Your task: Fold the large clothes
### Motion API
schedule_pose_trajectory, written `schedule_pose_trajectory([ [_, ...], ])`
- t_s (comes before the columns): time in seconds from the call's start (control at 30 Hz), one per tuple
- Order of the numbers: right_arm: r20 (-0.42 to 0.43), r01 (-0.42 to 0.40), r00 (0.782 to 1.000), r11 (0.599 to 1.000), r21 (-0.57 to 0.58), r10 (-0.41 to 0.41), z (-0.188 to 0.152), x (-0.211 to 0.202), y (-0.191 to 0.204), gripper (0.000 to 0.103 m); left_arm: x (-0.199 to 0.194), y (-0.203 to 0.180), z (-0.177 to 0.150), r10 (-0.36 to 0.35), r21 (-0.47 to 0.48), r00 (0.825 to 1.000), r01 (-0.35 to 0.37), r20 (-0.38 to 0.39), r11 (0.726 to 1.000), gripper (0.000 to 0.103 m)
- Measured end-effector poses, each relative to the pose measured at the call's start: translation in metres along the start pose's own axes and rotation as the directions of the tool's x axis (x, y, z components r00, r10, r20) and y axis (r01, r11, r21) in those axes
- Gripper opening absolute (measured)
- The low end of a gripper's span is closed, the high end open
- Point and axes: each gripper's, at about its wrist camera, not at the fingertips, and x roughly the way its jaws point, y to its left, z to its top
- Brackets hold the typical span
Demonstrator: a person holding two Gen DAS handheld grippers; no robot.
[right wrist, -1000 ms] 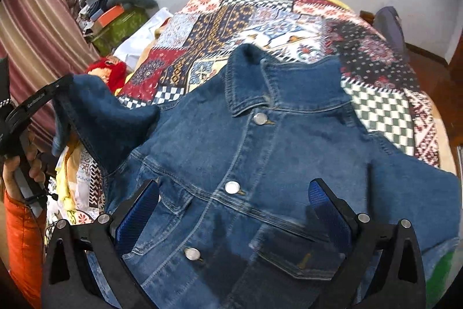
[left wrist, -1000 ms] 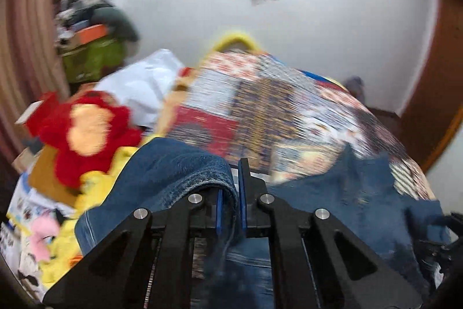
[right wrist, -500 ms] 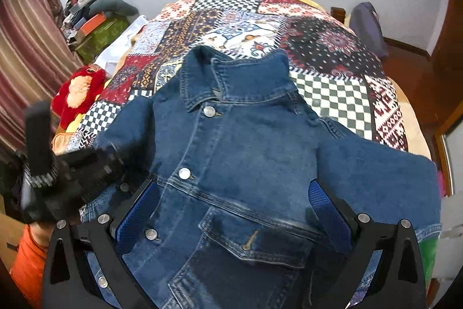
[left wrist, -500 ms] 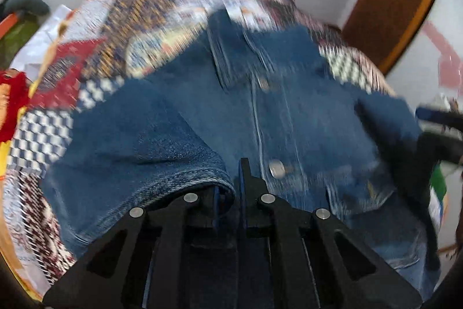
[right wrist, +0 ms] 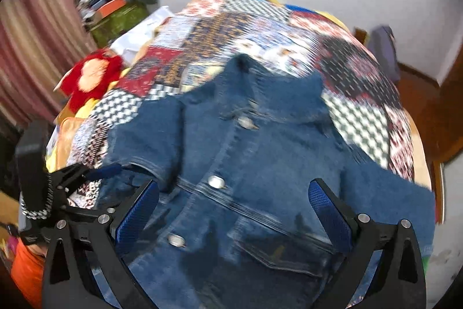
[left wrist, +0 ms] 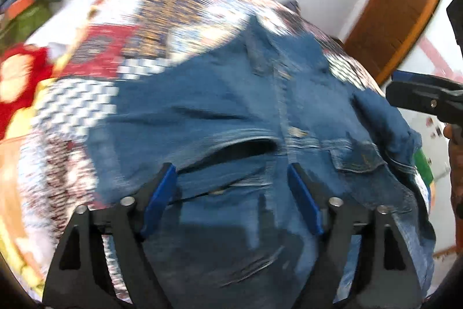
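Jacket: a blue denim jacket (right wrist: 260,164) lies front-up and buttoned on a patchwork quilt (right wrist: 361,118) covering a bed, collar toward the far wall.

Left sleeve: folded inward, its cuff (right wrist: 141,164) now resting on the jacket's front, where a second ago it hung lifted in the air, pinched at the jacket's left side.

Left claw: the left gripper (left wrist: 231,201) has let go of that cuff; its jaws are opening and already stand wide, with nothing pressed between the blue pads (denim lies below the gap, untouched). It has dropped low over the jacket's lower half.

Right claw: the right gripper (right wrist: 234,210) hovers over the jacket's chest pocket area, jaws wide, holding nothing, as before.

Right sleeve: the right sleeve (right wrist: 390,193) is spread out flat toward the bed's edge, not yet folded.

What this means: the first sleeve fold looks done and released. The other sleeve probably comes next, then the body.

Surroundings: a red stuffed toy (right wrist: 92,77) and cluttered boxes sit beside the bed, left of the jacket (both views are motion-blurred).
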Motion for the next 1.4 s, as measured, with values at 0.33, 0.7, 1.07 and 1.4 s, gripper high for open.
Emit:
schedule_pose_trajectory([
  [0.33,-0.050,-0.063,0.997,0.959,-0.275,0.052,0.018,0.049,0.134,0.103,-0.042,0.114,-0.052,0.196,-0.186,0.980,-0.189,0.020,0.964,0.088],
  [0.7,-0.252,-0.109,0.968,0.900,-0.422,-0.001,0.010,0.165,0.222,0.100,-0.015,0.162,-0.092,0.188,-0.297,0.980,-0.199,-0.065,0.934,0.088],
  [1.07,-0.219,-0.067,0.974,0.841,-0.537,-0.062,0.002,0.217,0.236,0.070,0.007,0.168,-0.094,0.166,-0.321,0.982,-0.188,-0.094,0.928,0.088],
  [1.4,-0.136,-0.087,0.990,0.910,-0.405,0.035,0.023,0.175,0.208,0.015,-0.002,0.150,-0.082,0.170,-0.286,0.982,-0.187,-0.082,0.940,0.088],
])
